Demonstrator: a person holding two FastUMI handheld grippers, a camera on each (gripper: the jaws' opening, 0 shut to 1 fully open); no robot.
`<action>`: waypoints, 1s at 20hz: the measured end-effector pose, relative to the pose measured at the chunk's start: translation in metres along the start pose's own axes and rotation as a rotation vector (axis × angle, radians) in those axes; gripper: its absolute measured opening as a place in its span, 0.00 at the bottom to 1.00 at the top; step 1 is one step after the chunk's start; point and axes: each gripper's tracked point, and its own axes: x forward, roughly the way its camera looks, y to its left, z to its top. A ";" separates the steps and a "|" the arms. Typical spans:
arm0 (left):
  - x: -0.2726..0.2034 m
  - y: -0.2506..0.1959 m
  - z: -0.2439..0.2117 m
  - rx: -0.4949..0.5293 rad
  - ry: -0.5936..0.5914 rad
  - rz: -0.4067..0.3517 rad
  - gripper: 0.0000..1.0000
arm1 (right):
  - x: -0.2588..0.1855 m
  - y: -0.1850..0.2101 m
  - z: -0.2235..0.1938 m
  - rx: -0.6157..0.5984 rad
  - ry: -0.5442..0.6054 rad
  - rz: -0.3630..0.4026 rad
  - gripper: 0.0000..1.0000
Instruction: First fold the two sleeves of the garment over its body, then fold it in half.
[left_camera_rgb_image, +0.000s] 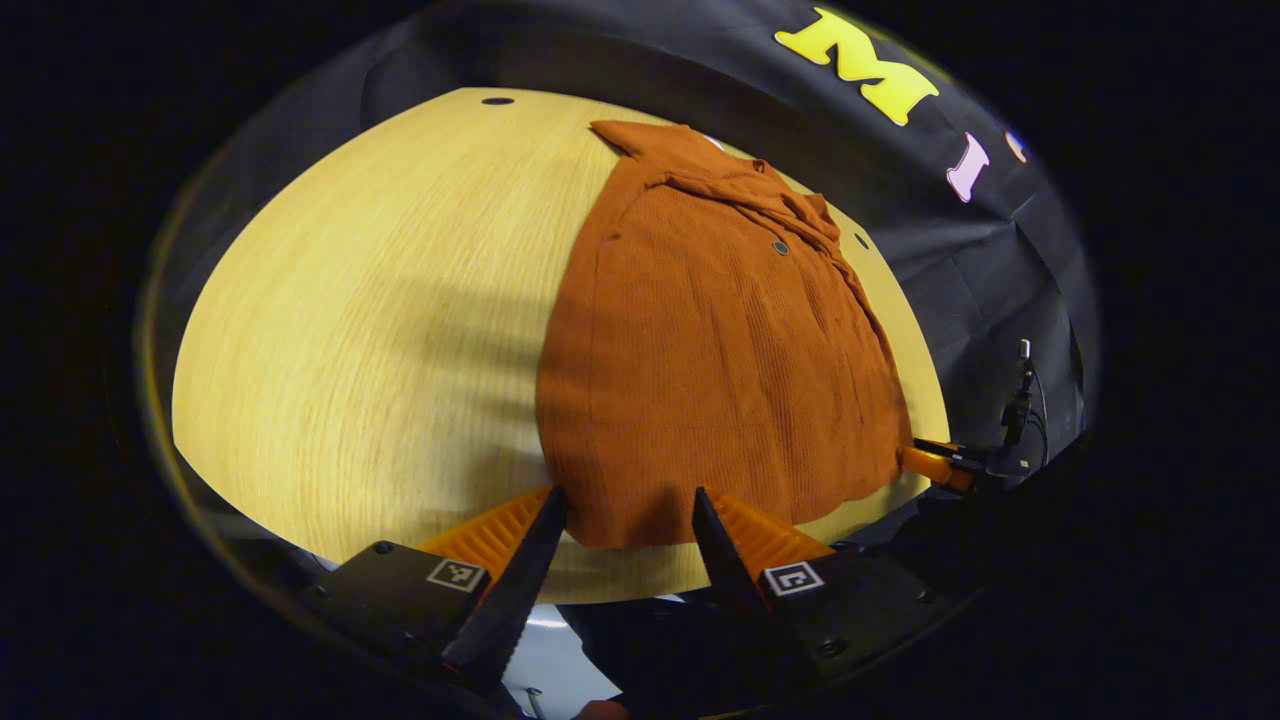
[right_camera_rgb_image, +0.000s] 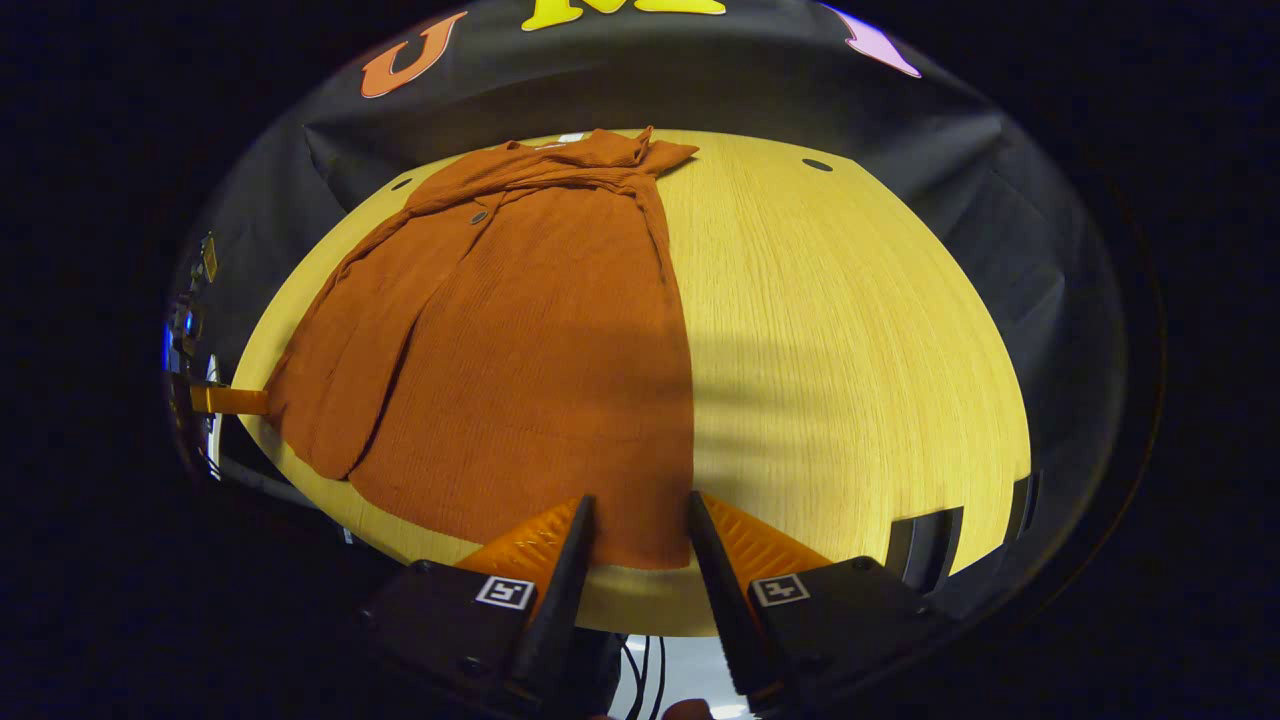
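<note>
Both claws open at garment (left_camera_rgb_image: 720, 360) hem.

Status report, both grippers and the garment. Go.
Left gripper open at the near hem. Right gripper open, also at the hem. Rust-orange ribbed garment flat on the round wooden table, sleeves folded in. Nothing in the way.

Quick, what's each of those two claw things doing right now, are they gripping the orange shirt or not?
Left gripper: open, poised at the near hem of the shirt, holding nothing.
Right gripper: open, also at the near hem, holding nothing.
</note>
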 end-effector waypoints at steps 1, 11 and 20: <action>0.003 -0.004 -0.002 -0.014 0.007 -0.017 0.81 | 0.001 0.001 0.002 0.004 0.003 0.002 0.59; 0.005 -0.008 0.012 0.090 -0.031 0.043 0.04 | -0.008 0.004 0.028 0.200 -0.012 0.085 0.01; -0.020 -0.037 0.107 0.156 -0.180 0.007 0.03 | -0.032 -0.003 0.122 0.257 -0.170 0.124 0.01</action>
